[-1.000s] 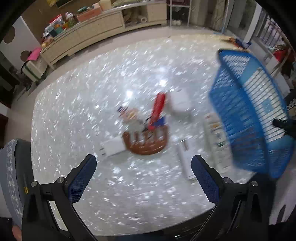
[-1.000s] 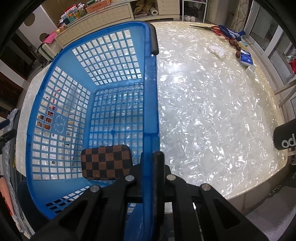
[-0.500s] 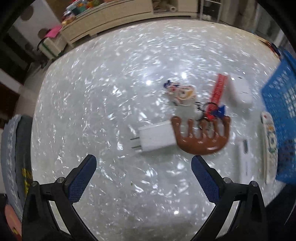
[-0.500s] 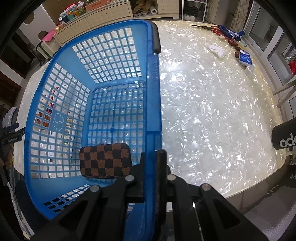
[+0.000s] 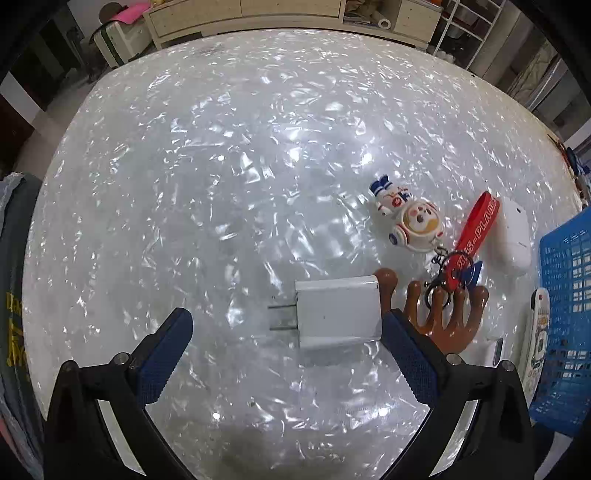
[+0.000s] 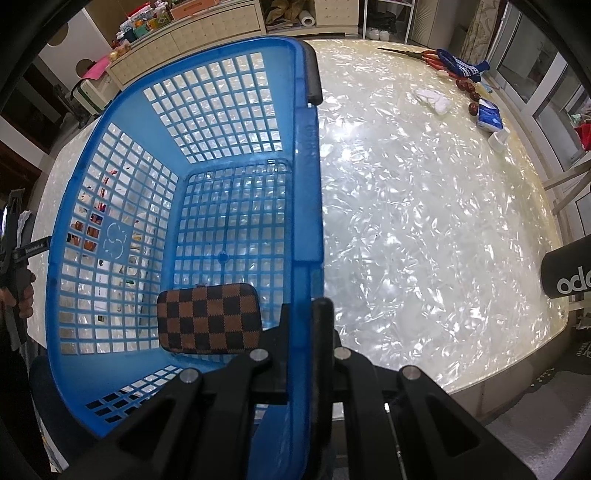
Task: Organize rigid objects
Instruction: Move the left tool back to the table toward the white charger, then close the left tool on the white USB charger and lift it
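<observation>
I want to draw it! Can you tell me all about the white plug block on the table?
The white charger block is a smooth, rounded plastic box lying flat on the shiny pearly table. Two thin metal prongs poke out of its left end. Its right end lies against the brown wooden comb. The open left gripper hovers over it, not touching.

Red-handled scissors, tissue pack and long sideboard beyond the table.
</observation>
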`<state>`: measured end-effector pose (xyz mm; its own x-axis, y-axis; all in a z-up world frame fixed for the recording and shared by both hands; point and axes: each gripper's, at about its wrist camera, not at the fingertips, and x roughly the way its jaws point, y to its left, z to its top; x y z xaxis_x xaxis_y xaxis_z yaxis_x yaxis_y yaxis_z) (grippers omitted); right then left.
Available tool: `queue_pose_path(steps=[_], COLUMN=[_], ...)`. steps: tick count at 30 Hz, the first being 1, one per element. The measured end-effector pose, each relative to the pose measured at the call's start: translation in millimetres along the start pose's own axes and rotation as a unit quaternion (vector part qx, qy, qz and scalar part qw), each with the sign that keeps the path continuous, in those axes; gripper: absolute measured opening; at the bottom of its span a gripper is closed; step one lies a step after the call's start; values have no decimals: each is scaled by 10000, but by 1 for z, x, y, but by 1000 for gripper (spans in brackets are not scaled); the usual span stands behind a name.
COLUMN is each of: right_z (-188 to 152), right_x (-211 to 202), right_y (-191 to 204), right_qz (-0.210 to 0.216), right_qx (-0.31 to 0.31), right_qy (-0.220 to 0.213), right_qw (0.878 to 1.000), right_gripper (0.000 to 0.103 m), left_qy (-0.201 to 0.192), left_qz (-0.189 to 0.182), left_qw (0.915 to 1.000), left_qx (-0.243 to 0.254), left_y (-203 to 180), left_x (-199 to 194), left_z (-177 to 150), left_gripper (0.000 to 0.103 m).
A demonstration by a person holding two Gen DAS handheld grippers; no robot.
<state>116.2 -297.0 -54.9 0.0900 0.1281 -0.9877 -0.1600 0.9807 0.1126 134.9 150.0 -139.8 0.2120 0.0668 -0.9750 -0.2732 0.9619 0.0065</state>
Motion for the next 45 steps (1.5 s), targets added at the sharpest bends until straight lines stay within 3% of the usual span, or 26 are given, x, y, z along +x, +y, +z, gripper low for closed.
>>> queue_pose_path(steps=[6, 15, 19, 25, 31, 35, 40, 45], right_z=[0, 1, 1, 1, 3, 2, 2, 1], right_x=[0, 0, 1, 1, 1, 0, 0, -1], right_y=[1, 2, 4, 5, 5, 6, 7, 7], right_qz=[-19, -34, -50, -61, -93, -117, -124, -153], right_qx=[-8, -19, -24, -29, -22, -22, -33, -44], right_qy=[9, 20, 28, 32, 39, 33, 29, 30], right_qw=[10000, 10000, 10000, 10000, 9999, 9999, 9999, 9999], right_gripper=[5, 5, 5, 5, 5, 5, 5, 5], left_qy=[49, 256, 311, 236, 144, 135, 90, -228], left_qz=[102, -198, -114, -16, -55, -81, -435, -531], left_qw=[9999, 9991, 9987, 9994, 9998, 9998, 9986, 9983], left_qx=[-37, -286, -393, -263, -113, -147, -291, -89], left_y=[3, 25, 30, 18, 5, -1, -5, -20], left_x=[1, 19, 22, 30, 19, 15, 9, -21], left_z=[5, 17, 21, 17, 12, 7, 0, -16], left_gripper=[103, 103, 102, 93, 65, 64, 64, 64])
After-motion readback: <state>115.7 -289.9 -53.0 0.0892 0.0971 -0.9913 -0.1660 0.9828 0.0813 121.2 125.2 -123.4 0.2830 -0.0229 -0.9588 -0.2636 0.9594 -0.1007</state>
